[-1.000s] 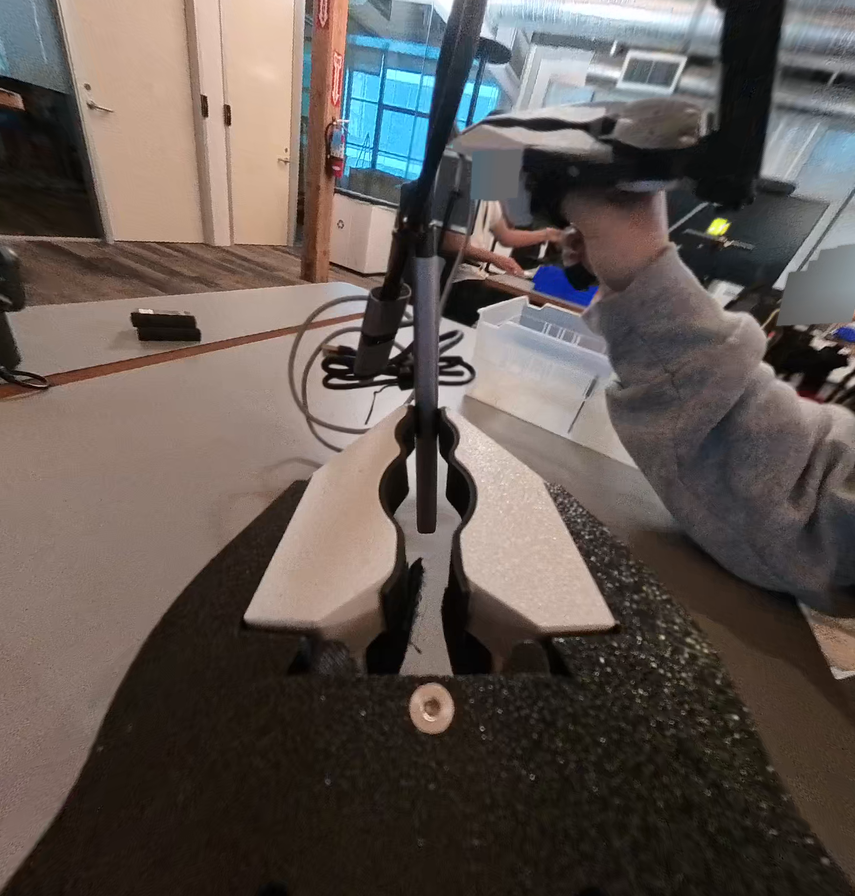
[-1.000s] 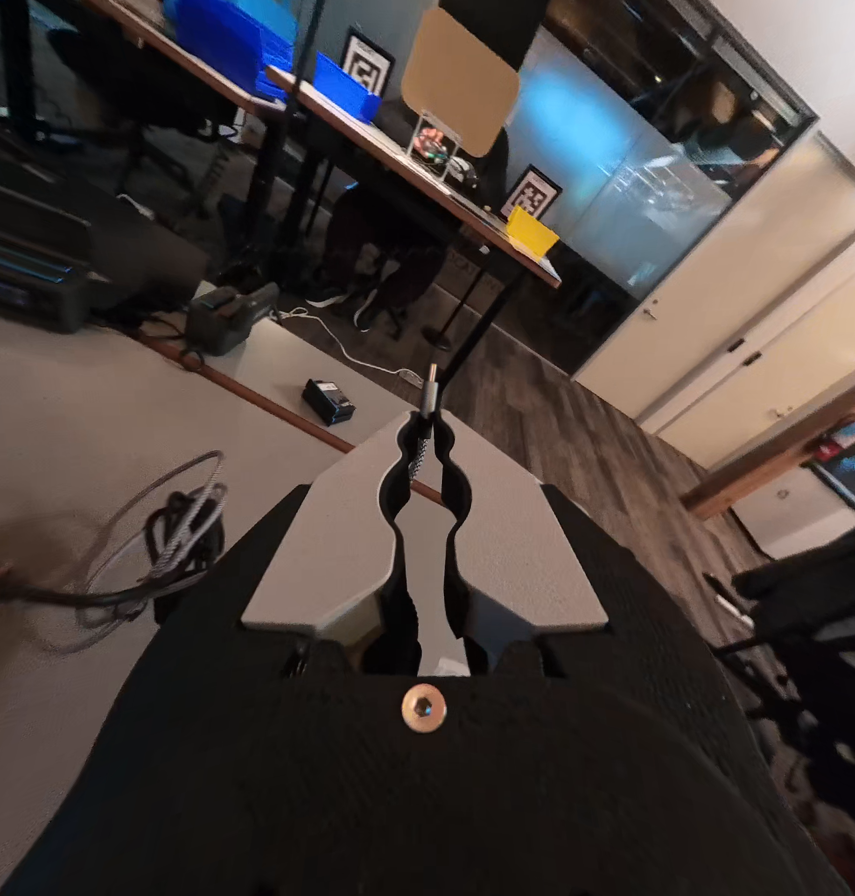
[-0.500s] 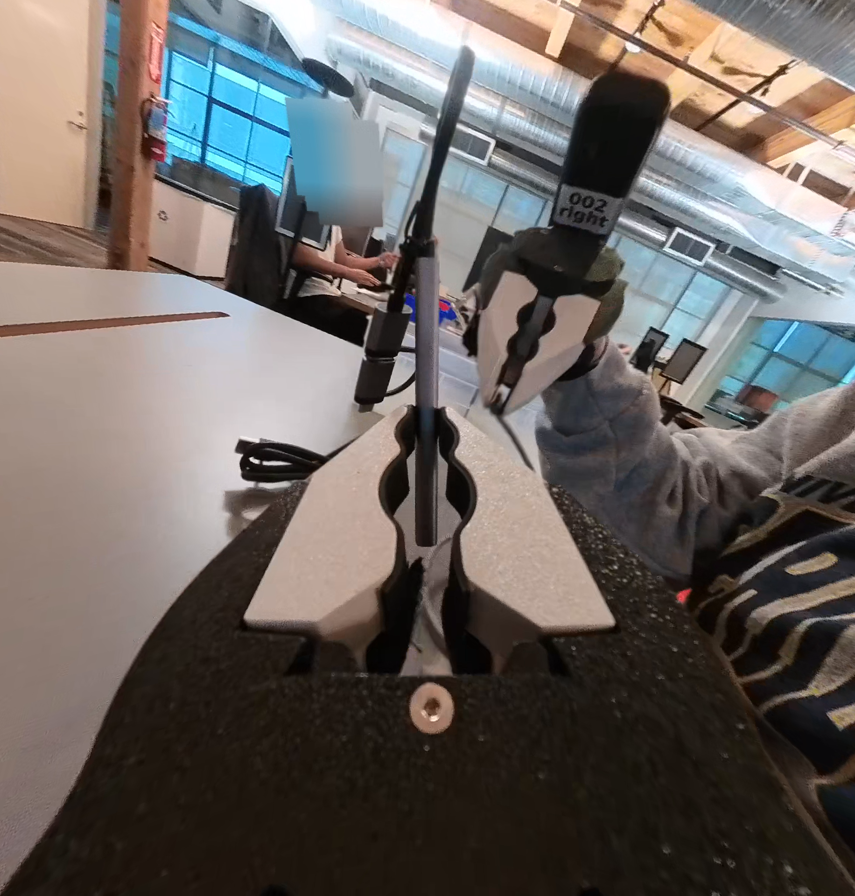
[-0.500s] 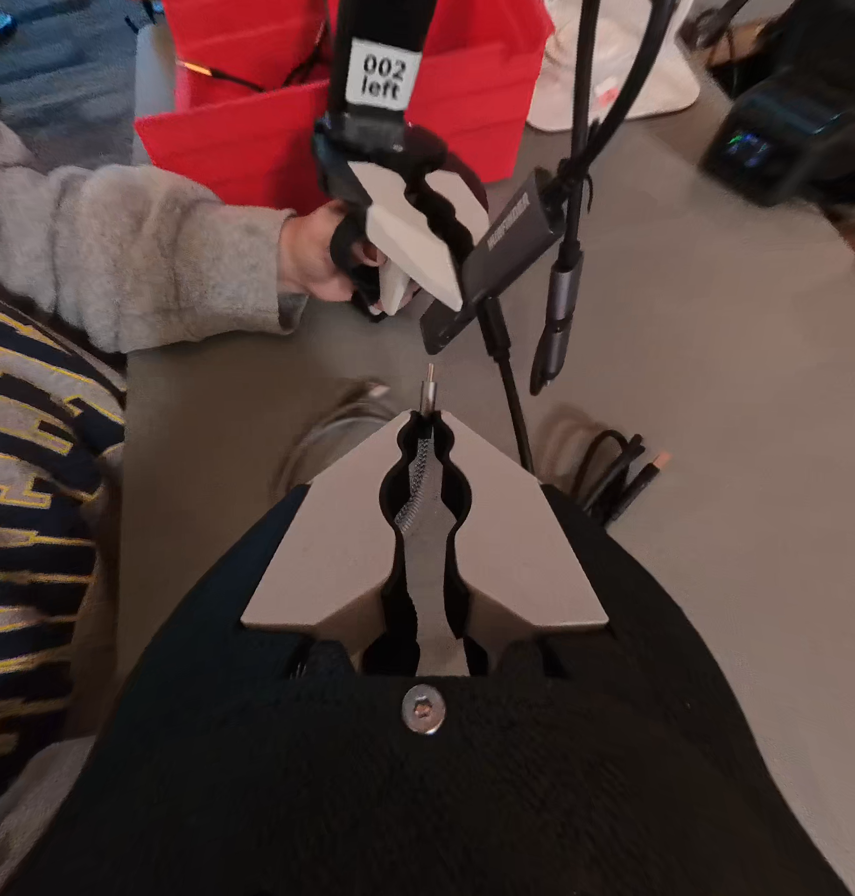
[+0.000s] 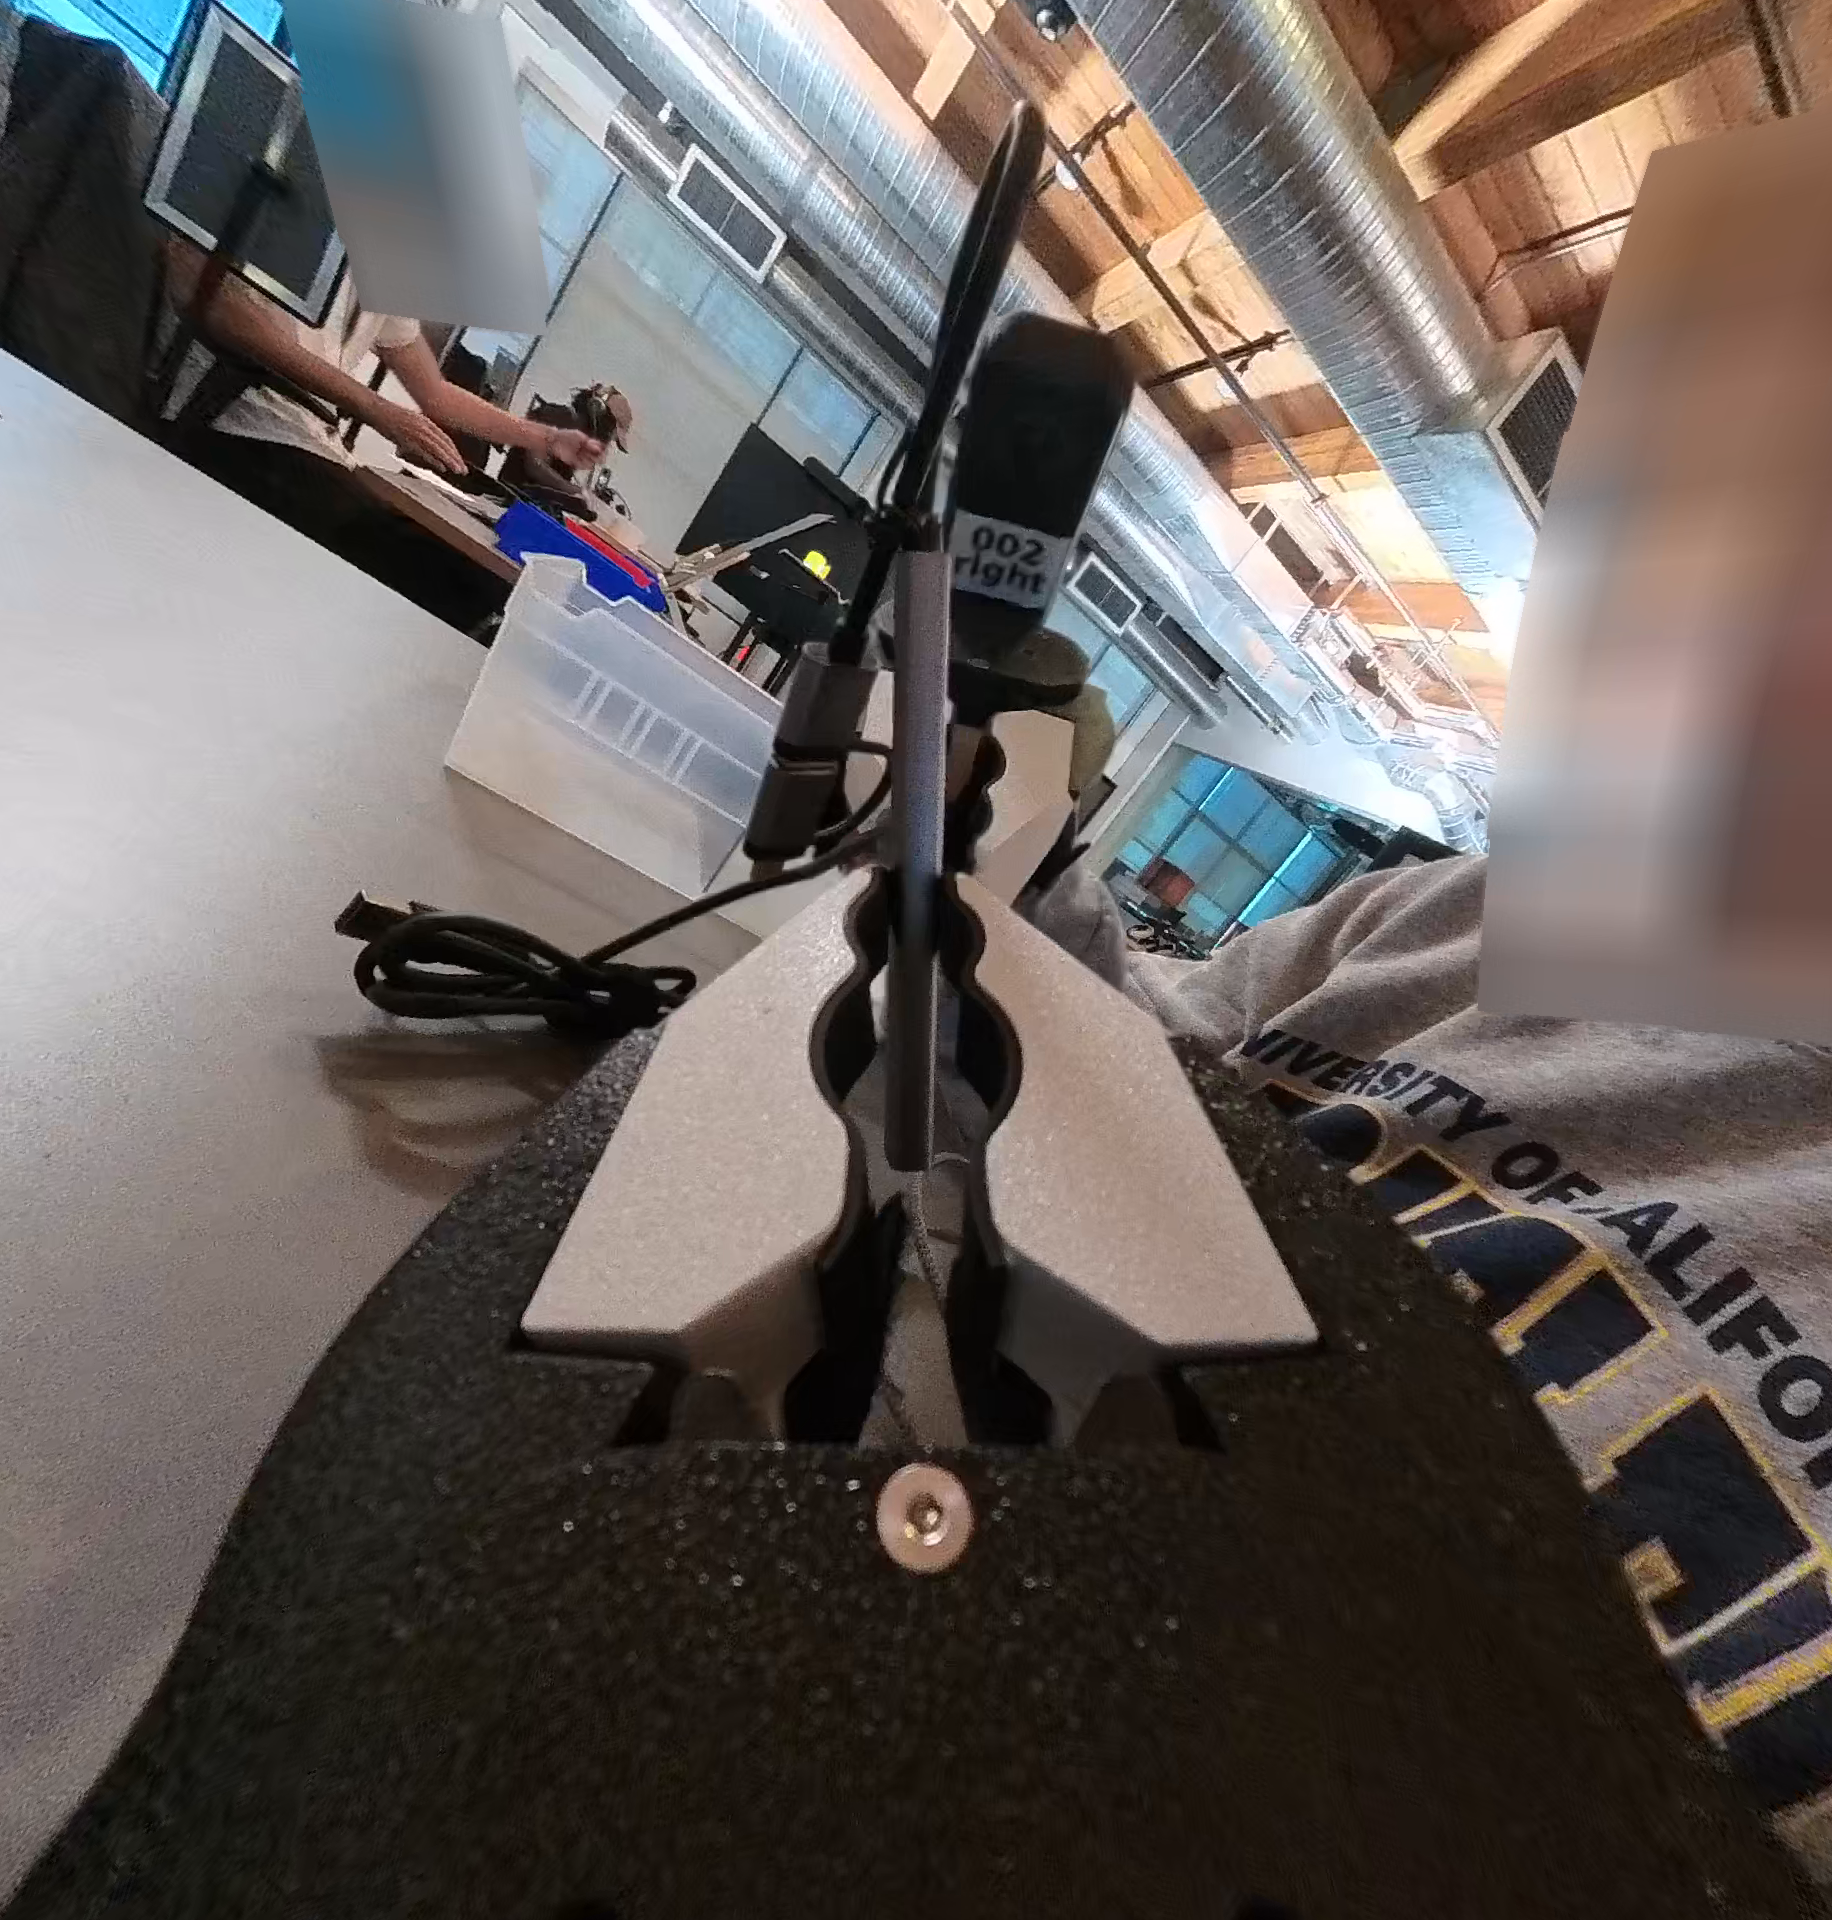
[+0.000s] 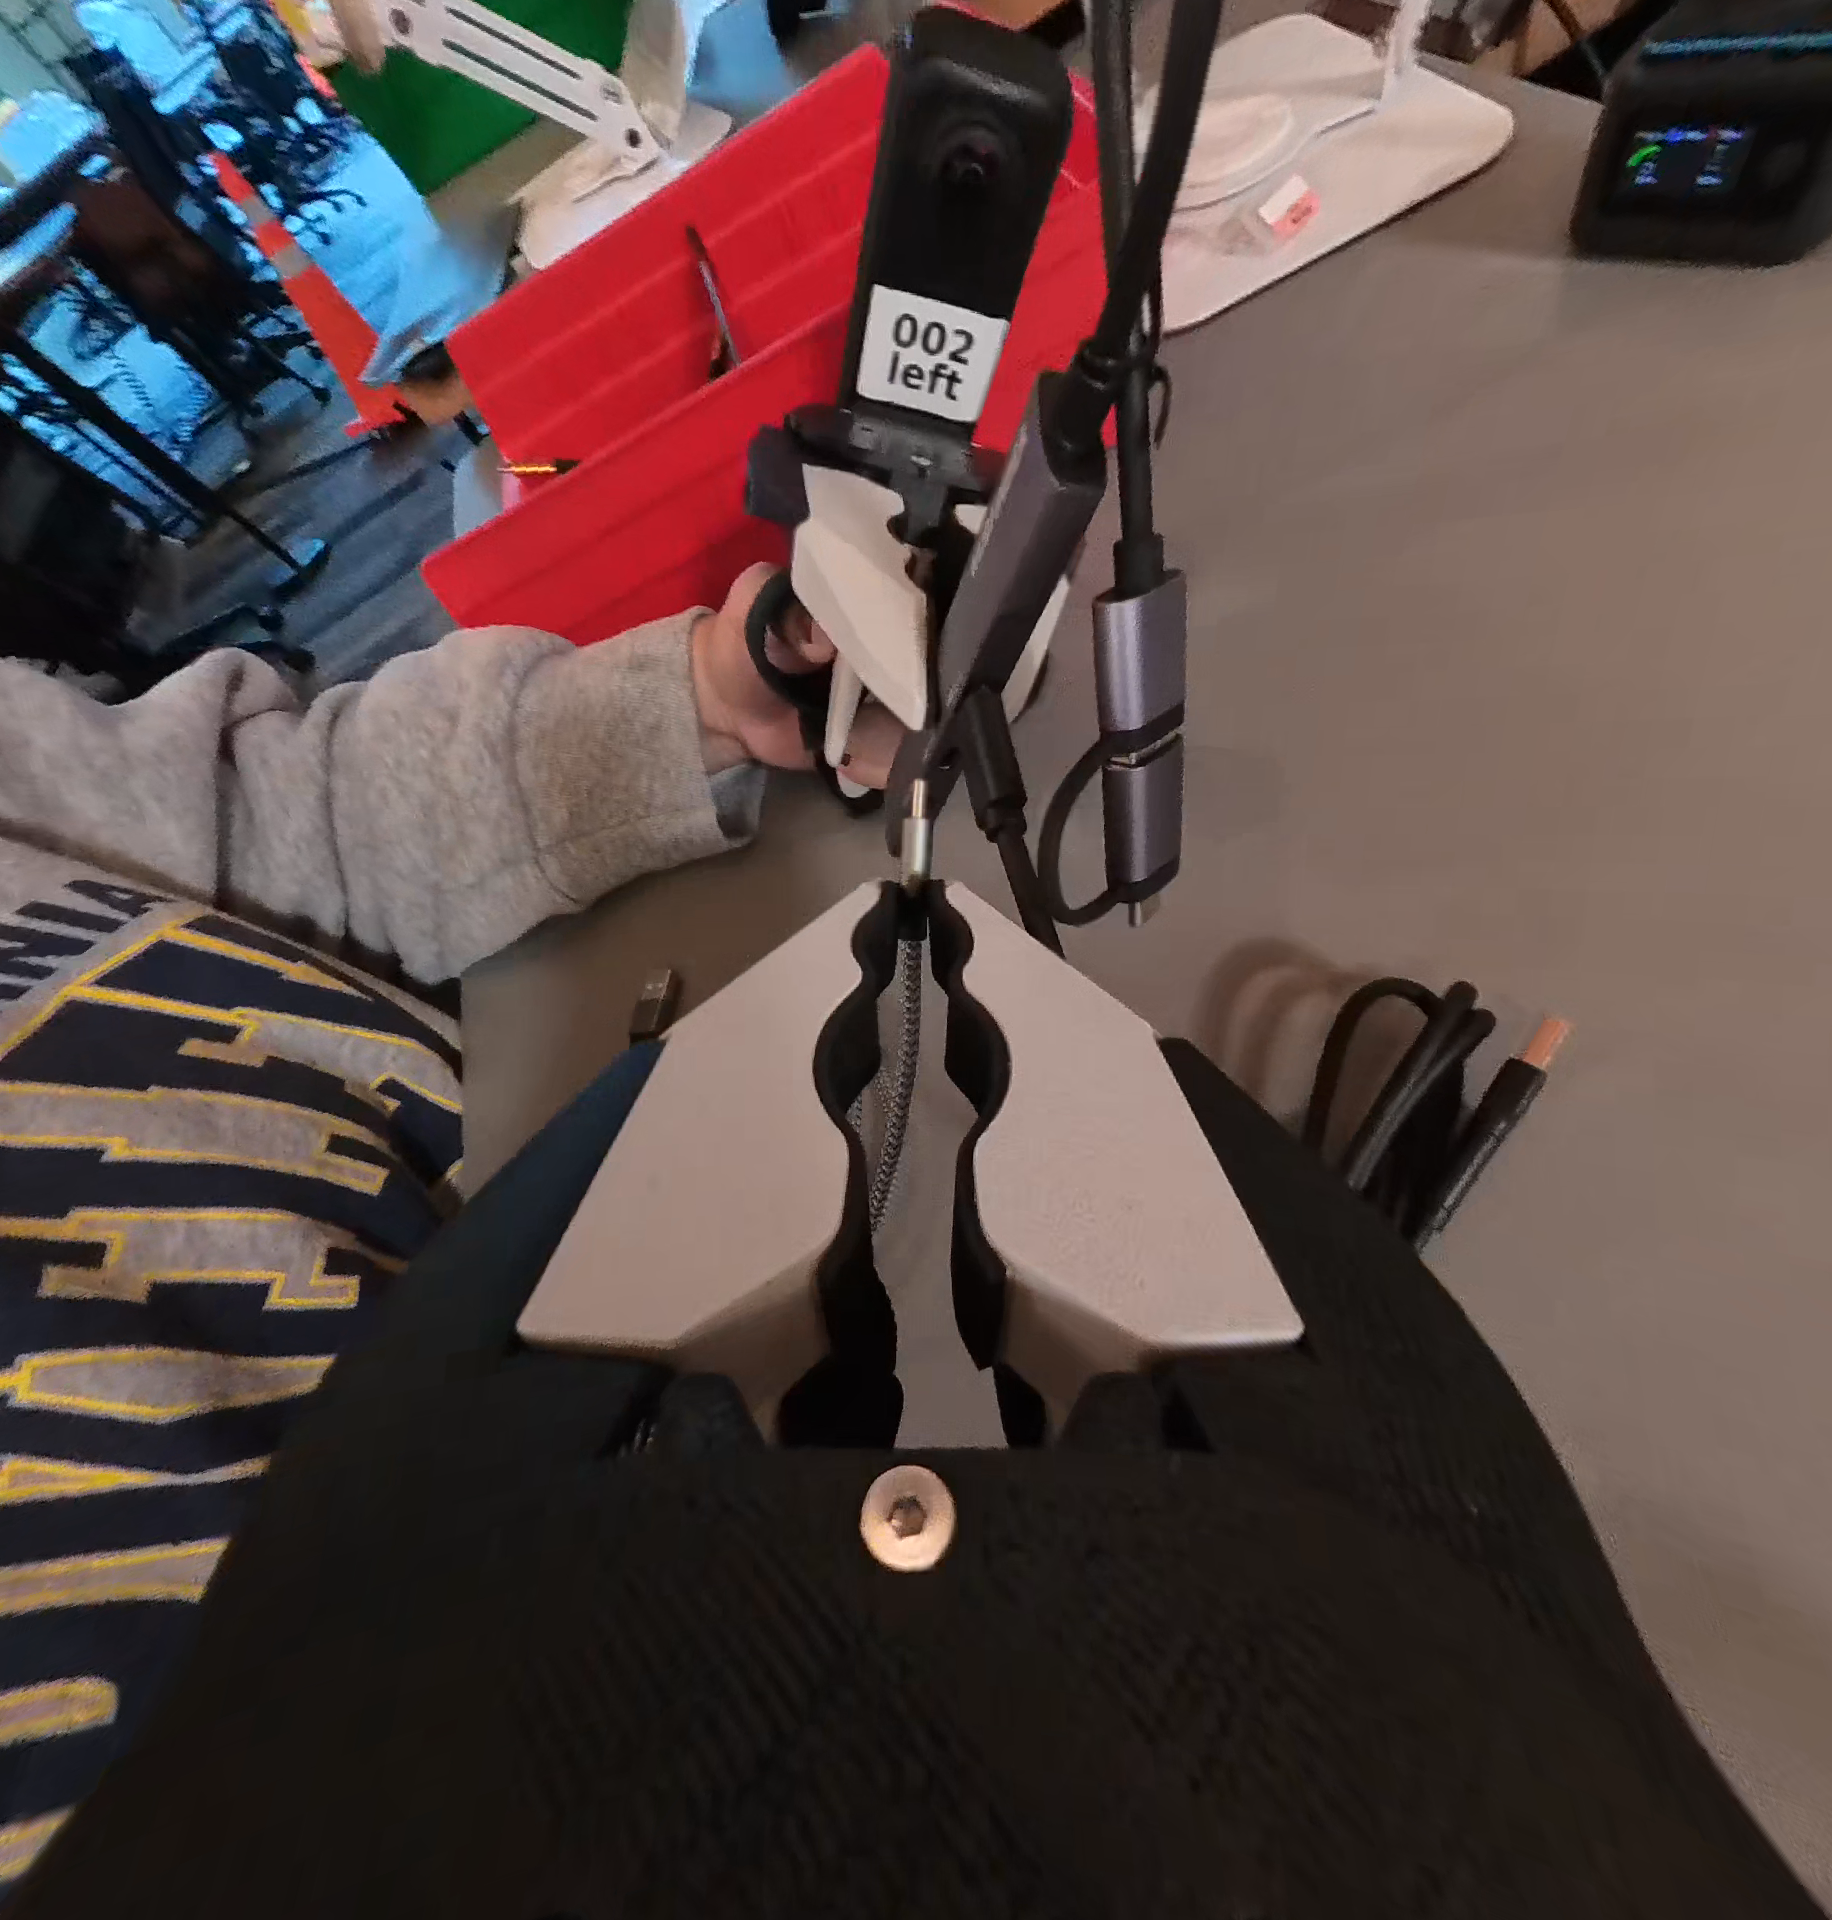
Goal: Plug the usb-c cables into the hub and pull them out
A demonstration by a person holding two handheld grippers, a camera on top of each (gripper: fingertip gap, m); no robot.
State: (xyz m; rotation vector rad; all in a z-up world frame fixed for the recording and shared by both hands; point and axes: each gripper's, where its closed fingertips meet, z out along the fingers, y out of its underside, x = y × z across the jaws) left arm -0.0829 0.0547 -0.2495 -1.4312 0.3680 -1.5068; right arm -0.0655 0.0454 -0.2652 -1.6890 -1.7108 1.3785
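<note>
My left gripper (image 5: 912,883) is shut on the slim grey hub (image 5: 914,831), held edge-on and upright above the table. In the right wrist view the hub (image 6: 1016,561) hangs slanted in the left gripper (image 6: 953,675). My right gripper (image 6: 914,894) is shut on a braided usb-c cable (image 6: 896,1091). Its silver plug (image 6: 919,831) sticks out of the tips, just below the hub's lower end. Whether they touch is unclear. A black cable (image 6: 995,769) is plugged into that end. A grey adapter (image 6: 1140,707) dangles beside the hub. The right gripper (image 5: 979,821) shows behind the hub.
A coiled black cable (image 6: 1411,1091) with an orange tip lies on the grey table (image 6: 1514,623) at the right. A loose plug (image 6: 654,1003) lies near my sleeve. A red bin (image 6: 683,416), a white stand base (image 6: 1338,135) and a black device (image 6: 1722,135) stand beyond. A clear bin (image 5: 621,727) shows in the left wrist view. Both grippers' tips are close together, under 4 cm apart. From either gripper's tips it is about 35 centimeters to the black device (image 6: 1722,135).
The two grippers have come together. The right gripper swung round to face the hub and carried the plug up close under it. The left gripper tilted upward, still holding the hub.
</note>
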